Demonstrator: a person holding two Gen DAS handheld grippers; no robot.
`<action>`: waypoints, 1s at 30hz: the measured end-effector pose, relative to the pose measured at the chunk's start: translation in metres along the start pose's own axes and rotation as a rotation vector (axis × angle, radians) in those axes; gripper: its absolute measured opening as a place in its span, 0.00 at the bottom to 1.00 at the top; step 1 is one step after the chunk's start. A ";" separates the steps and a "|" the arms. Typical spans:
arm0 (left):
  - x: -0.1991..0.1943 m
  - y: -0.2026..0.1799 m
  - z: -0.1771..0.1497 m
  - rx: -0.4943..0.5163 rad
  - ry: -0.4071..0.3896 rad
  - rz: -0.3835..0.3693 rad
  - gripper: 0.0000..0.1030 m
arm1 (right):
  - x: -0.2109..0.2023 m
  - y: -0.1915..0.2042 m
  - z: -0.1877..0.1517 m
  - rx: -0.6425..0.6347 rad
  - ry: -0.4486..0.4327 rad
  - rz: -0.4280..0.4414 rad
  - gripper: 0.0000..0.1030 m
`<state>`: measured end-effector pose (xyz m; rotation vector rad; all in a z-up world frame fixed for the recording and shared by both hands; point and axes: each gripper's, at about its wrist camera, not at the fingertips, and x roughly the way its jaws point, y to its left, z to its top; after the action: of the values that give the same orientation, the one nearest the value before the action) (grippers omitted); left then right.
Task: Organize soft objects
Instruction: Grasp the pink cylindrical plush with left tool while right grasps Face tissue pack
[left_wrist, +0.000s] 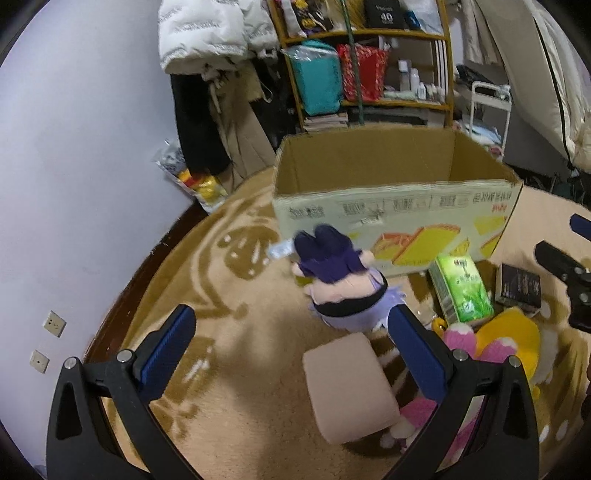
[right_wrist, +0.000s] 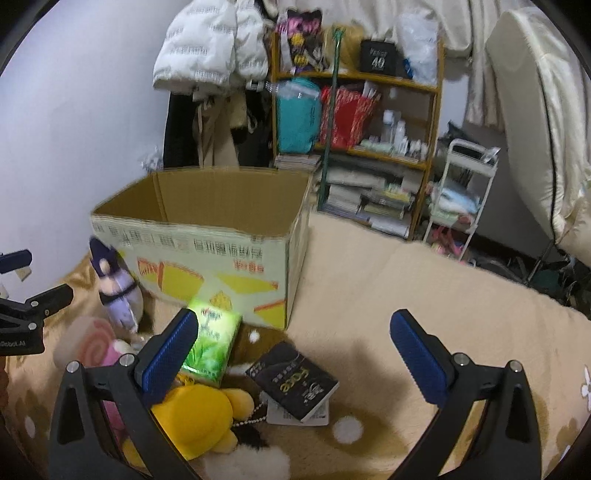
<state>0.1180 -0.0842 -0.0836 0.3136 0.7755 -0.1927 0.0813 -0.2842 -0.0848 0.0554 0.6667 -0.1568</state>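
An open cardboard box (left_wrist: 388, 214) stands on the beige blanket; it also shows in the right wrist view (right_wrist: 207, 251). A purple-haired plush doll (left_wrist: 343, 284) lies in front of it, just ahead of my open left gripper (left_wrist: 291, 343). A pink block cushion (left_wrist: 351, 387) lies between the left fingers. A yellow plush (right_wrist: 199, 417) and a pink swirl plush (right_wrist: 92, 343) lie by my open right gripper (right_wrist: 295, 350). The doll also appears at the left of the right wrist view (right_wrist: 118, 284).
A green tissue pack (right_wrist: 210, 343) and a black book (right_wrist: 291, 380) lie before the box. A cluttered wooden shelf (right_wrist: 354, 110), hanging coats (left_wrist: 207, 40) and a white trolley (right_wrist: 461, 192) stand behind. A mattress (right_wrist: 535, 122) leans at the right.
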 end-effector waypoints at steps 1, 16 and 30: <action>0.004 -0.002 -0.001 0.004 0.010 -0.005 0.99 | 0.007 0.000 -0.002 -0.002 0.023 0.003 1.00; 0.034 -0.010 -0.019 -0.008 0.166 -0.097 0.99 | 0.055 0.003 -0.024 0.001 0.183 0.066 1.00; 0.045 -0.015 -0.026 -0.004 0.247 -0.161 0.86 | 0.068 -0.006 -0.031 0.044 0.259 0.119 0.98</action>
<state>0.1279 -0.0913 -0.1361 0.2745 1.0470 -0.3076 0.1136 -0.2958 -0.1512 0.1588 0.9160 -0.0495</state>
